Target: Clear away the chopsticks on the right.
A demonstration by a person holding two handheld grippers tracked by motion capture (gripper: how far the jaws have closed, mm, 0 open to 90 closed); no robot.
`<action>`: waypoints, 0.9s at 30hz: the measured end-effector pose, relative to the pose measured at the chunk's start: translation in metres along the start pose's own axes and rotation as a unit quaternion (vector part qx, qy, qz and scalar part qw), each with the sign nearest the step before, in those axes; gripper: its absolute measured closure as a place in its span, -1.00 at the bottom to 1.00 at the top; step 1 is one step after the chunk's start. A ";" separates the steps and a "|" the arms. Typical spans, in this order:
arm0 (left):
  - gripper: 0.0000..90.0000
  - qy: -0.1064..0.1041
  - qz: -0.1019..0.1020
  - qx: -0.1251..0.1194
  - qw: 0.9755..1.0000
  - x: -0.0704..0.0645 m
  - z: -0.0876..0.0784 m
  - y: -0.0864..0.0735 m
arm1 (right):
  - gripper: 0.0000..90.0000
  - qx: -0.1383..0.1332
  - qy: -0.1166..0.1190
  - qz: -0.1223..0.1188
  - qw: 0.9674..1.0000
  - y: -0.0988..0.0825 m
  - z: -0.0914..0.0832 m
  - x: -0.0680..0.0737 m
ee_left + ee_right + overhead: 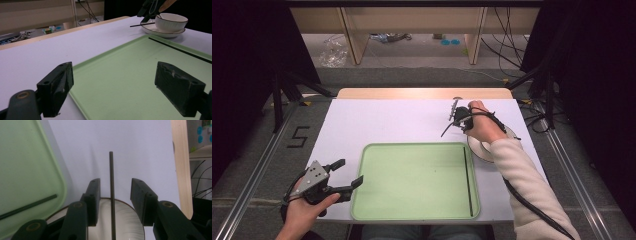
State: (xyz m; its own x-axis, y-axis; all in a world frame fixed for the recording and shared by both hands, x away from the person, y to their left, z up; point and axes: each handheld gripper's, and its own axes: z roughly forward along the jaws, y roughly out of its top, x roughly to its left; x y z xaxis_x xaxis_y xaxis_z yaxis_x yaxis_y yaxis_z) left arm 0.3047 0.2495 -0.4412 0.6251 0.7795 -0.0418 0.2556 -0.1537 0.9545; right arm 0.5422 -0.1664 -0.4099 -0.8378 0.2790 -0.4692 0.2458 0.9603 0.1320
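Chopstick (pixel 111 195) lies between our right gripper's (pixel 113 195) parted jaws, untouched by either pad, resting across the bowl (pixel 125 220) at right of the high view. Our left gripper (pixel 346 174), jaws apart and empty, hovers at the green tray's (pixel 412 210) lower-left corner; another chopstick (pixel 467 180) lies inside.

The person's right hand (pixel 482 125) and sleeve (pixel 524 175) cover most of the bowl (pixel 479 149) near the table's (pixel 362 120) right edge, so just a bit of its rim peeks out. In the right gripper view, the bottom edge cuts off the near end of the chopstick (pixel 111 192) lying between the jaws, and I cannot tell if it rests on the bowl. The left edge there cuts off the other chopstick (pixel 27 206) on the tray (pixel 20 170). Things on the floor past the table's far edge are too blurry to name.
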 end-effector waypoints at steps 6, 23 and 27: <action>-0.66 0.000 0.000 0.001 1.000 0.000 0.000 0.000 | 0.40 0.009 0.006 0.015 1.000 0.004 0.010 0.000; -0.66 0.000 0.002 0.001 1.000 0.000 0.000 0.000 | 0.59 0.023 0.009 0.014 1.000 0.003 0.033 0.000; -0.66 0.000 0.001 0.001 1.000 0.000 0.000 0.000 | 0.65 0.026 0.010 0.012 1.000 0.002 0.035 0.000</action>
State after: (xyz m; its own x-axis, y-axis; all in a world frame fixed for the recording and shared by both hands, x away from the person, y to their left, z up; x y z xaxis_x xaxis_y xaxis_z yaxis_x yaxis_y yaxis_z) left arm 0.3046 0.2497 -0.4413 0.6259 0.7789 -0.0400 0.2555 -0.1563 0.9541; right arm 0.5599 -0.1650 -0.4404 -0.8406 0.3033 -0.4487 0.2913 0.9516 0.0977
